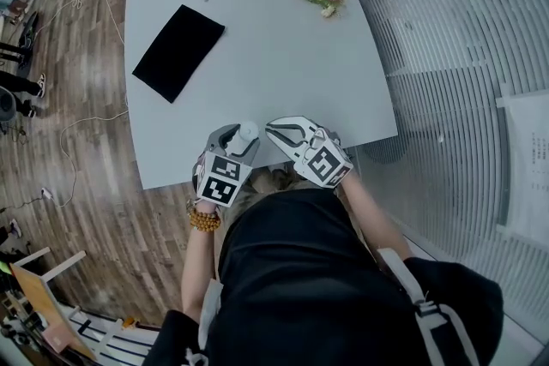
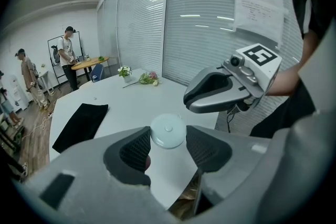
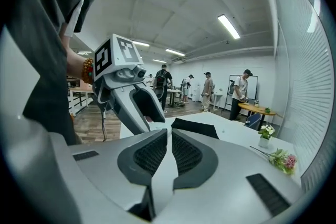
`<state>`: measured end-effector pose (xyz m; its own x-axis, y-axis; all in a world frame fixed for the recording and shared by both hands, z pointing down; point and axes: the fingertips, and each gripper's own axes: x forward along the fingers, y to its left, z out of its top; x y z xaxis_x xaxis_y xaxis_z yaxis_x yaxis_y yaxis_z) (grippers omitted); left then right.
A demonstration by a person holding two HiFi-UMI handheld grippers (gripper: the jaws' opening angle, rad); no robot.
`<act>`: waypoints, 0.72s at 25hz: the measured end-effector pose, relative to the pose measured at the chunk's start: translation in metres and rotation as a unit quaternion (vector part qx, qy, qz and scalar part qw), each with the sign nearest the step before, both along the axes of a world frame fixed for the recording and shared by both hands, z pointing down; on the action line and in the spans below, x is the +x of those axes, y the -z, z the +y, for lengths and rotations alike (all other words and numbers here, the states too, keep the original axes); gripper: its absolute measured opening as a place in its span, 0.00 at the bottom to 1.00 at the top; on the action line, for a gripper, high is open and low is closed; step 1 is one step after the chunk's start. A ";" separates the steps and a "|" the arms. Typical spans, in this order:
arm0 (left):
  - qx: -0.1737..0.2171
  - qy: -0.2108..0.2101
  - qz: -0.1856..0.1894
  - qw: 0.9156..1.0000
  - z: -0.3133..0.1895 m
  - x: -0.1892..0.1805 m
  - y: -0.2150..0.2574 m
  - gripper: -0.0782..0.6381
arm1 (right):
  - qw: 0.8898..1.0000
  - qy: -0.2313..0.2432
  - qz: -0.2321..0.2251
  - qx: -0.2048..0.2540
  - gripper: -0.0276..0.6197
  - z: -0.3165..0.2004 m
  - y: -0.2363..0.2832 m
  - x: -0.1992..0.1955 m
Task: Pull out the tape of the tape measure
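Pinching the round white tape measure (image 2: 168, 131) between its jaws, the left gripper (image 1: 238, 140) hung at the white table's (image 1: 283, 56) near edge. Beside it at that same edge, the right gripper's (image 3: 169, 132) jaws stood almost pressed together, empty. A black cloth (image 1: 177, 51) lay on the table's left half.

Left gripper (image 1: 240, 140) holds the tape measure (image 2: 168, 131) between wide jaws; right gripper (image 1: 276, 129) alongside, jaws apparently closed.
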<state>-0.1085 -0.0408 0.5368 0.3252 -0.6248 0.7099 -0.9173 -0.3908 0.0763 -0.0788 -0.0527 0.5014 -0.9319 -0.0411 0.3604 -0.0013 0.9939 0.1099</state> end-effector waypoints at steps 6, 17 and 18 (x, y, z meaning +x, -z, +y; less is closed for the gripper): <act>0.006 -0.027 -0.002 1.000 0.004 0.005 0.002 0.42 | 0.999 0.041 0.013 -0.001 0.13 0.017 -0.004 -0.004; 0.003 -0.080 -0.012 0.997 0.017 0.017 -0.001 0.42 | 0.998 0.053 0.028 0.001 0.18 0.023 -0.012 0.003; 0.003 -0.084 -0.015 0.996 0.018 0.018 -0.001 0.42 | 0.998 0.056 0.028 -0.001 0.18 0.025 -0.012 0.003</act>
<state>-0.0909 -0.0229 0.5373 0.4053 -0.5669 0.7172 -0.8403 -0.5399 0.0480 -0.0758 -0.0281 0.5134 -0.9089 0.0634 0.4121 0.1164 0.9876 0.1049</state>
